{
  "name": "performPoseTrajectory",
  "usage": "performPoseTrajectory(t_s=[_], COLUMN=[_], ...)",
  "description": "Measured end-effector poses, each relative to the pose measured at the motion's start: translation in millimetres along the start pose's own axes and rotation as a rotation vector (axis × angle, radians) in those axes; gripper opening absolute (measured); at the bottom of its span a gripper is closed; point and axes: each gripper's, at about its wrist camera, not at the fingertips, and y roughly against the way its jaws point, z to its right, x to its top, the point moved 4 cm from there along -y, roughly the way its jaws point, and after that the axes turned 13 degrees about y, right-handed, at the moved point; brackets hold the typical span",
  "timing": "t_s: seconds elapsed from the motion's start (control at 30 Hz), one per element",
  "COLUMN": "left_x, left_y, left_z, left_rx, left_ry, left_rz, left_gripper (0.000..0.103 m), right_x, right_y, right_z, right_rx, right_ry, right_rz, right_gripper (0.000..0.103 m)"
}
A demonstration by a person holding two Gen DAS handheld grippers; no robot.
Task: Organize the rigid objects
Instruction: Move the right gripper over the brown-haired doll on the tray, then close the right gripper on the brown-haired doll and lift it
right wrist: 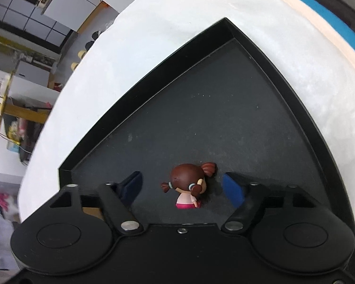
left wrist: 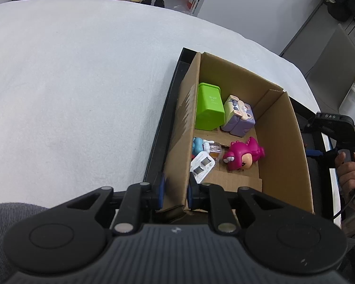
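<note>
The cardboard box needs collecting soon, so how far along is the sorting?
Done: the cardboard box already holds a green container, purple toy, pink dinosaur and smaller bits. In hand: the left gripper clamps the box wall; the right gripper straddles the doll, not gripping. Left: the doll, alone on the black tray.

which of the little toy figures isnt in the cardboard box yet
The girl doll with brown pigtails. She stands alone on the black tray, between the right tool's open fingers, while the pink dinosaur and blue-and-white bunny figure lie inside the cardboard box.

White-clothed table (left wrist: 82, 82) (black tray (right wrist: 224, 118) on it)
</note>
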Motion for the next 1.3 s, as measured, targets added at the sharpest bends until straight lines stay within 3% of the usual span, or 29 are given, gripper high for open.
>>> performPoseTrajectory(t_s=[0.07, 0.1, 0.83, 1.3], left_x=[-1, -1, 0, 0], left_y=[0, 0, -2, -1], left_z=[1, 1, 3, 2], left_rx=[0.003, 0.004, 0.022, 0.013], left_ry=[-0.003, -0.004, 0.002, 0.004], left_rz=[0.001, 0.001, -0.001, 0.001], left_gripper=[0.017, 0.017, 0.017, 0.017], right_x=[-1, -1, -23, -25], right_y=[-1, -1, 61, 103], right_z=[0, 2, -4, -48], right_rx=[-0.005, 0.018, 0.016, 0.013], right_ry=[0.016, 0.002, 0.087, 0.175], right_rz=[-0.012, -0.020, -0.005, 0.031], right_gripper=[0.036, 0.034, 0.034, 0.034])
